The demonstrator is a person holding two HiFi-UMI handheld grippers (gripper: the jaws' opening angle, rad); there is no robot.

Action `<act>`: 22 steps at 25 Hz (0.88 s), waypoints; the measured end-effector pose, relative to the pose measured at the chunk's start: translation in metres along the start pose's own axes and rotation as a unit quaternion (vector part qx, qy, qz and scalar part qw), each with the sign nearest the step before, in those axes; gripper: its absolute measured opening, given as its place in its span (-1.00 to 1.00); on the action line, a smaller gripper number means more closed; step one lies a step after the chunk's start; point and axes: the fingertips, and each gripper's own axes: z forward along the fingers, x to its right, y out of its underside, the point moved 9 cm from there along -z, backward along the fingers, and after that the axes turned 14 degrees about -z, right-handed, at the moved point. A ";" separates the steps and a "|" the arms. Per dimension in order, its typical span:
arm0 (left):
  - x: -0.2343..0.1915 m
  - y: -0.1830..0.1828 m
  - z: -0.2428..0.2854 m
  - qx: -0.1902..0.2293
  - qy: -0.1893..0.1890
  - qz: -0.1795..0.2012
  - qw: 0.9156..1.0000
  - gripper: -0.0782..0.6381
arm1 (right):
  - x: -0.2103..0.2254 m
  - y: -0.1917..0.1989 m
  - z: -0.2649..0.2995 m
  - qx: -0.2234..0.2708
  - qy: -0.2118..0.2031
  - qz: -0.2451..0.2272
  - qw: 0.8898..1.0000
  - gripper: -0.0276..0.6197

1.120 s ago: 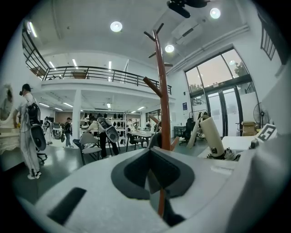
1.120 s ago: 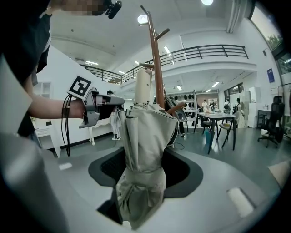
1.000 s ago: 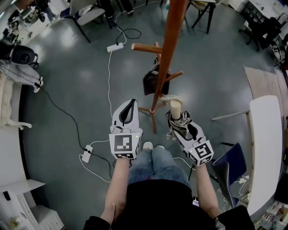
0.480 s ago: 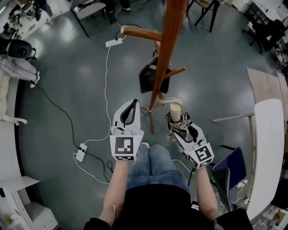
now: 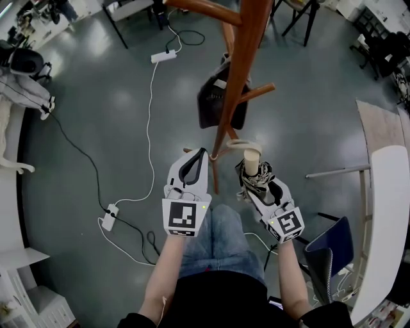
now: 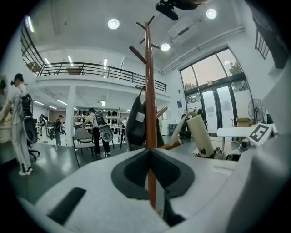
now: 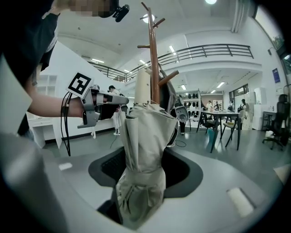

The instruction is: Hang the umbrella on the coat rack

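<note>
Both grippers are sitting lower than a second ago, and the upper peg (image 5: 204, 5) of the coat rack (image 5: 242, 70) is sliding toward the top edge of the head view. Nearest: the right gripper (image 5: 255, 176) is clamping its jaws around the bunched beige canopy of the folded umbrella (image 7: 143, 145), with the pale handle (image 5: 251, 157) pointing up and away toward the rack. The left gripper (image 5: 202, 152) is riding just beside it, jaws drawn together on nothing. Judgement: the umbrella is looking light, its fabric soft and probably slick, so gripping over the stiff shaft inside is likely holding better than loose folds would. The limp strap loop (image 5: 232, 145) at the handle is looking like the part to hook. Beyond, the coat rack is carrying a black bag (image 5: 214, 102), with a bare lower peg (image 5: 259, 93) jutting out beside it.
</note>
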 end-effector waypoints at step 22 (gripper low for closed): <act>0.006 0.010 0.007 0.019 0.011 -0.014 1.000 -0.76 | -0.027 0.064 -0.011 -0.072 0.001 -0.017 0.997 -0.14</act>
